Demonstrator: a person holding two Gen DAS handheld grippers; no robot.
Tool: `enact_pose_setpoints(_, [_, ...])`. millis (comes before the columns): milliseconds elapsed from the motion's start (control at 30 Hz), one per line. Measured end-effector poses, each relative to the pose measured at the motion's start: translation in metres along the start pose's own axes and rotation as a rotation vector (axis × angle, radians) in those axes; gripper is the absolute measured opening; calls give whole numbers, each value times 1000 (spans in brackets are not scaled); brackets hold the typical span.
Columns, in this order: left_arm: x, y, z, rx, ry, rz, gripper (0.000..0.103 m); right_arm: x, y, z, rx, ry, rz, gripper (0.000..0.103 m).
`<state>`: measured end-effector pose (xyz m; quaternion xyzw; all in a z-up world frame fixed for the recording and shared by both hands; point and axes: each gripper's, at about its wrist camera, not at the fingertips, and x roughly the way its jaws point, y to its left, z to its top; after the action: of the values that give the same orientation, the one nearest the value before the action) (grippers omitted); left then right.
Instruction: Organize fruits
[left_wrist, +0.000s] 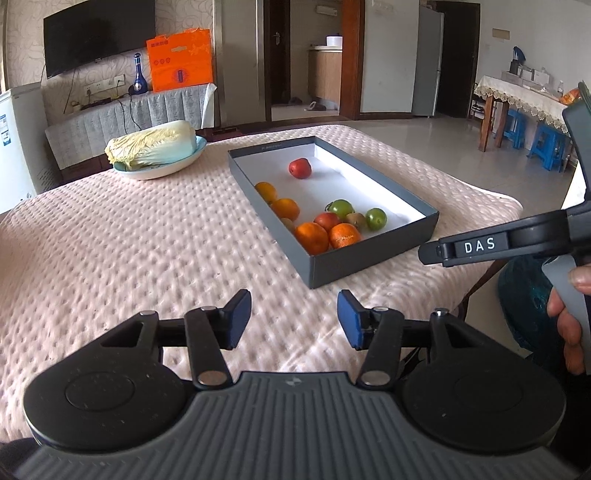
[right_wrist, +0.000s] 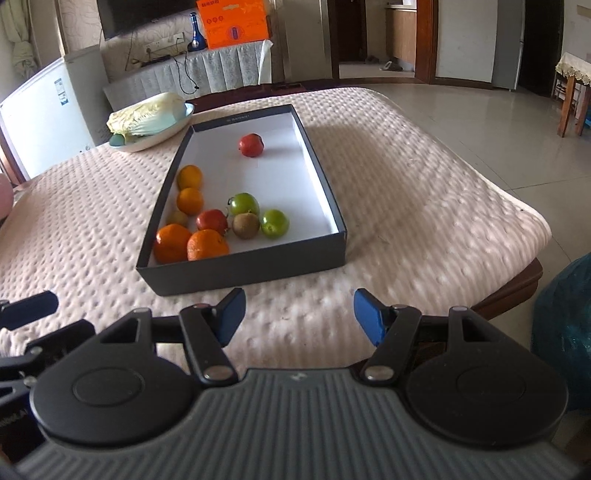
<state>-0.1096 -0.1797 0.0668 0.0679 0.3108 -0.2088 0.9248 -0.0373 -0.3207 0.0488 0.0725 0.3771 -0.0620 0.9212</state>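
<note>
Hovering over near edge of surface (right_wrist: 406, 177), left tongs (left_wrist: 294, 317) and right tongs (right_wrist: 298, 317) both spread, pinching nothing. Grey box (right_wrist: 243, 269) near surface's right edge holds all fruit: four oranges (right_wrist: 207, 244) along left wall and near-left corner, red apple (right_wrist: 211, 220), kiwi (right_wrist: 245, 225), two green tomatoes (right_wrist: 274, 223) beside them; lone red apple (right_wrist: 251, 144) toward far end. Napa cabbage (left_wrist: 151, 146) fills bowl (left_wrist: 159, 171) at far-left corner.

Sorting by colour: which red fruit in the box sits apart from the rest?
The far red fruit, alone mid-box; the other red fruit is wedged among oranges and green fruits.
</note>
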Motion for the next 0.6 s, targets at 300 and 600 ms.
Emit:
enact_pose_setpoints(300, [5, 1, -3, 17, 15, 9, 58, 6, 3, 1, -19, 18, -2, 67])
enact_pose_setpoints(600, [9, -4, -7, 43, 22, 13, 58, 6, 2, 1, -16, 15, 5, 67])
